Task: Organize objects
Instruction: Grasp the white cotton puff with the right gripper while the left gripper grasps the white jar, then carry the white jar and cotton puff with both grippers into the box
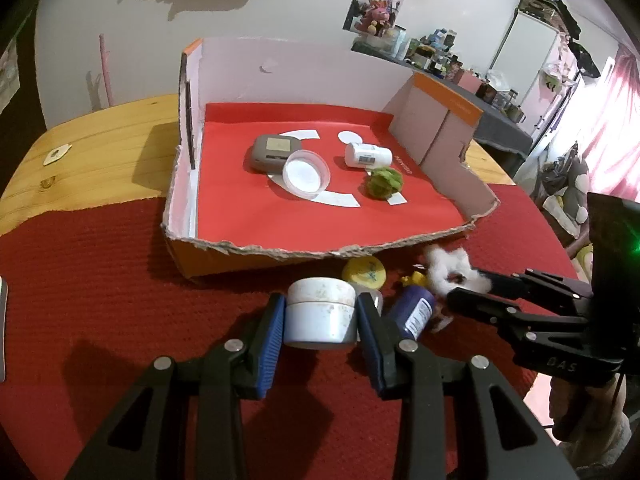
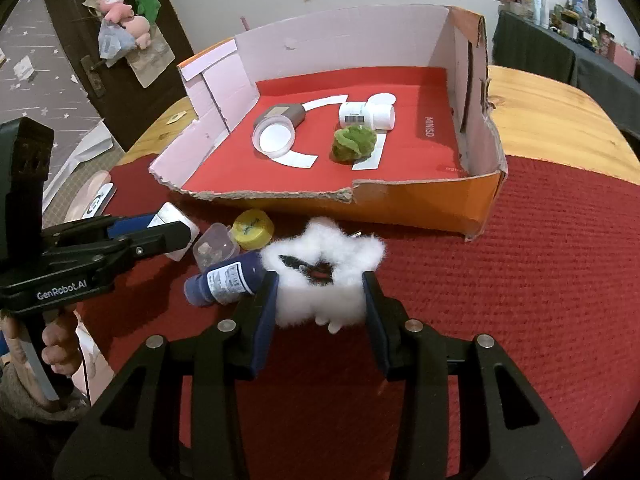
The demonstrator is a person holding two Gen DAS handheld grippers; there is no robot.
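Two grips: I have both hand-held grippers closed on something at the same moment, each thing resting on the red cloth (image 1: 120, 280) in front of the cardboard box (image 1: 280, 258).
Left hand-held gripper (image 1: 320, 318): its blue pads press both sides of the white cream jar (image 1: 320, 314); the jar stands upright between them, on the cloth.
Right hand-held gripper (image 2: 320, 300): narrowed onto the white fluffy scrunchie (image 2: 324, 272); the fluff bulges between the pads, so I judge it caught, softly.
Step in hand: pick-up for me, both grasps made, neither thing lifted yet as far as I can judge.
Goal spot: the box, just behind both things; it already holds a grey case (image 1: 270, 152), a clear round lid (image 1: 306, 174), a white bottle (image 1: 368, 155) and a green scrunchie (image 1: 385, 184).
Next move calls for: raising each thing over the torn front edge of the box, then setting it down on bare red floor inside.
Watch for: the dark blue bottle (image 2: 226, 280) lies touching the fluff and may get dragged along; a yellow lid (image 2: 253, 234) and a small clear pot (image 2: 212, 250) sit close by.
Pose: I hold both tools tipped downward toward the cloth, side by side, fingers pointing at the box; my fingers (image 2: 60, 344) wrap the left handle.
Counter (image 1: 100, 152): wooden, bare to the left of the box.
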